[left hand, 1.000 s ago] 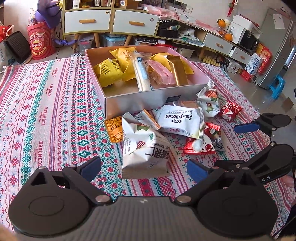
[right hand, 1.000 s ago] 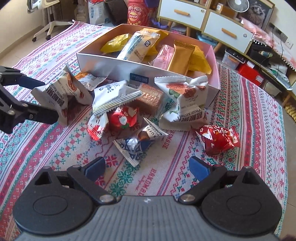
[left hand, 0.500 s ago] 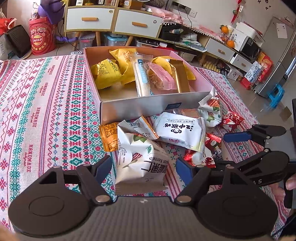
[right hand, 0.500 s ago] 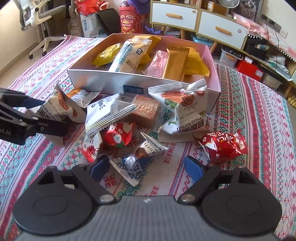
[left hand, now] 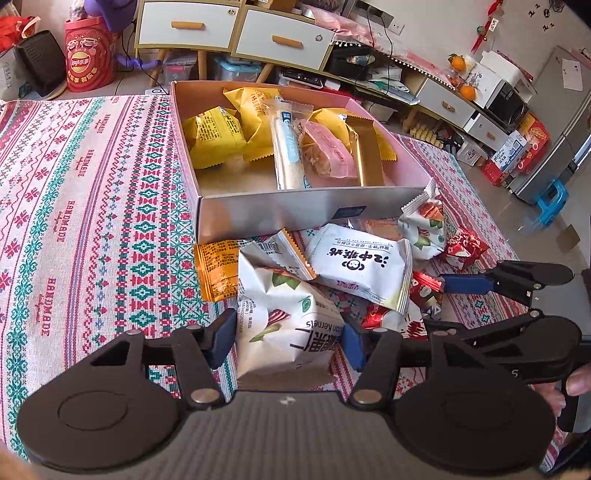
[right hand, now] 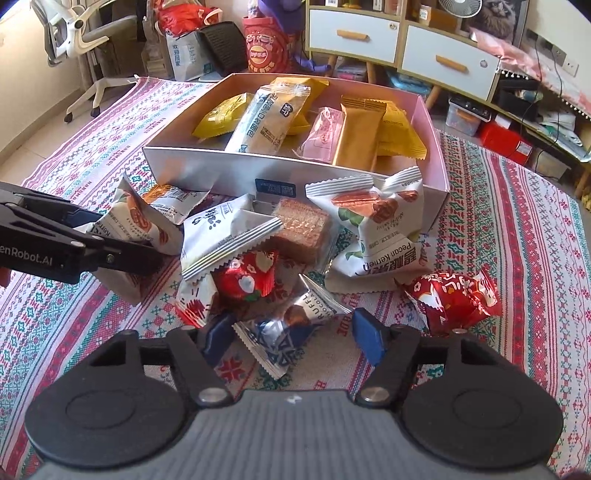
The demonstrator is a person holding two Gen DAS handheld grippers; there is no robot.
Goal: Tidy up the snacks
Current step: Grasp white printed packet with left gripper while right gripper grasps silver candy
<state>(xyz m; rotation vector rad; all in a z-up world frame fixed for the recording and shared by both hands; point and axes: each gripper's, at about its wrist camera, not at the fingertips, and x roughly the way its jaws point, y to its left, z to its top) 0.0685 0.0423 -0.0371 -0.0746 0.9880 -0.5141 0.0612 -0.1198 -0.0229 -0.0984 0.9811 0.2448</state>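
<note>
A puffy white pecan kernel packet (left hand: 284,325) lies nearest me, and the closing jaws of my left gripper (left hand: 288,334) have both blue pads against its sides. From the right wrist view, the left gripper (right hand: 118,240) clasps that packet (right hand: 142,221). My right gripper (right hand: 291,336) is closing around a blue and silver truffle packet (right hand: 284,328); the left pad is at its edge and the right pad stands clear. Behind the pile is the open pink box (left hand: 277,214) with several yellow, pink and gold snacks inside.
Loose on the patterned cloth (left hand: 92,221) lie a white packet (left hand: 362,262), an orange packet (left hand: 216,269), a second pecan packet (right hand: 380,229) and a red foil packet (right hand: 454,299). Drawers (right hand: 354,35) and a red tub (left hand: 88,59) stand beyond the table.
Both grippers' jaws have narrowed from wide apart. The left pads have come in onto the pecan packet; the right pads have drawn in beside the truffle packet. Neither hand has shifted much.
</note>
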